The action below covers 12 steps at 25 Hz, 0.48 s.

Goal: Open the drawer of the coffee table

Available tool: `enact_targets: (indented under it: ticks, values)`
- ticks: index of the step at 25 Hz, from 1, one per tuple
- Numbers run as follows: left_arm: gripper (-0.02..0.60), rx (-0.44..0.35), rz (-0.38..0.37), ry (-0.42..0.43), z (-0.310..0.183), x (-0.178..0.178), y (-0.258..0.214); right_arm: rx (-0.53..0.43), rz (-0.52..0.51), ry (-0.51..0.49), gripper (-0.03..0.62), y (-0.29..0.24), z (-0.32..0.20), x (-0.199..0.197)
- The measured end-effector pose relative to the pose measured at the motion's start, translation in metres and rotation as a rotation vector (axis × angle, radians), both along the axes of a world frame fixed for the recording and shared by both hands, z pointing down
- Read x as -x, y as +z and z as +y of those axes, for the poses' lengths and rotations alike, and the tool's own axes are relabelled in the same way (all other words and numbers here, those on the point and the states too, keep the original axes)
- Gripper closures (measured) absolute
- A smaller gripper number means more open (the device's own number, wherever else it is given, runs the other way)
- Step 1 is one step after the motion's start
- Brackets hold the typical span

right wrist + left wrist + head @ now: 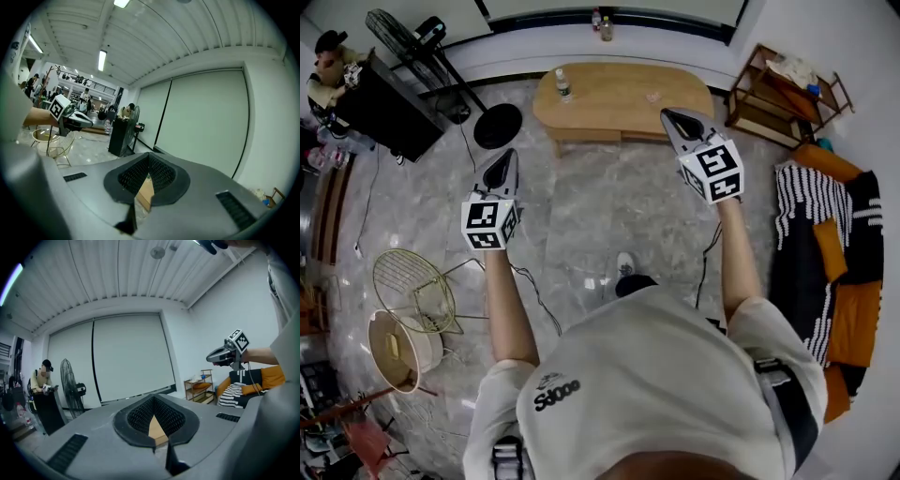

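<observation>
The oval wooden coffee table [623, 98] stands on the marble floor at the top middle of the head view; I cannot make out its drawer front from here. My left gripper [501, 161] is held in the air left of and short of the table, jaws shut and empty. My right gripper [673, 116] is also shut and empty, and its tip overlaps the table's near right edge in that view. In the left gripper view the shut jaws [153, 398] frame a sliver of the wooden table [157, 430]. The right gripper view shows its shut jaws [148, 157] the same way.
A bottle [563, 86] stands on the table's left end. A fan [412, 42] with a round black base [498, 126] and a black cabinet [389, 112] are at the left, with a person [333, 66] behind. A wire stool [412, 286], a wooden shelf [778, 94] and a sofa [830, 253] flank me.
</observation>
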<state>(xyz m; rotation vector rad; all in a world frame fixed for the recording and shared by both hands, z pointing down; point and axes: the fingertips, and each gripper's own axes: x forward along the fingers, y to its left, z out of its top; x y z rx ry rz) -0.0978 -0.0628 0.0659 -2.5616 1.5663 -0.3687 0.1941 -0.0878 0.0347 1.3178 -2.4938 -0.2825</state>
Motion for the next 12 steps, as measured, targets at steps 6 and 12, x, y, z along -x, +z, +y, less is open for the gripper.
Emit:
enact_targets:
  ticks: [6, 12]
  values:
    - [0.565, 0.034, -0.063, -0.026, -0.088, -0.009, 0.005, 0.005, -0.023, -0.010, 0.589, -0.002, -0.089, -0.015]
    - [0.565, 0.039, -0.072, -0.055, -0.141, -0.006, 0.008, 0.011, -0.051, -0.015, 0.589, 0.005, -0.140, -0.018]
